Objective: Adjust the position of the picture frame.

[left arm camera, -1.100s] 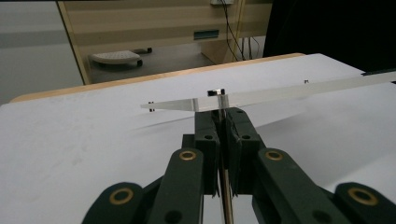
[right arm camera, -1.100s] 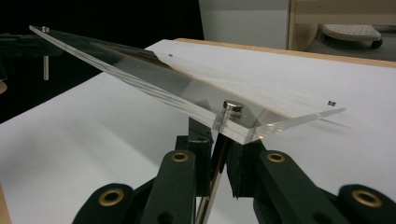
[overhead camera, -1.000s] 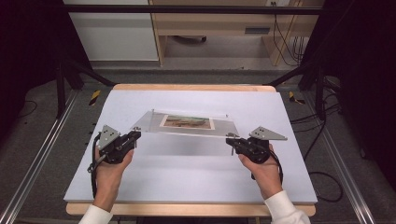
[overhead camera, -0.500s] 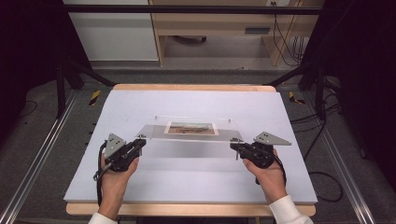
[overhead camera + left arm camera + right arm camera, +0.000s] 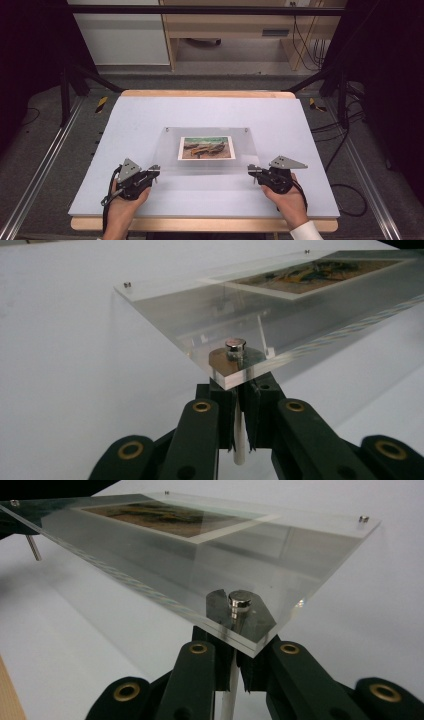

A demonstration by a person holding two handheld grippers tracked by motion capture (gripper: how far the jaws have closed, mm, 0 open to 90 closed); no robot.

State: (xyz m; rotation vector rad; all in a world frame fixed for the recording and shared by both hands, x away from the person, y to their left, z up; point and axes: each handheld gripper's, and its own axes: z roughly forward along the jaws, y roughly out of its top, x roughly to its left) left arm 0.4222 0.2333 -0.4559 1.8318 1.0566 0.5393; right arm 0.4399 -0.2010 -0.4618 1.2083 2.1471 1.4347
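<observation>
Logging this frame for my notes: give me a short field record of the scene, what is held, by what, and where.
item: clear acrylic picture frame with a boat picture
left gripper: shut on the leg under the frame's near left corner
right gripper: shut on the leg under its near right corner
frame pose: near edge held up off the white table
corner studs: silver cap

Clear acrylic photo frame (image 5: pixel 209 150), seemingly flat, mid-table.
</observation>
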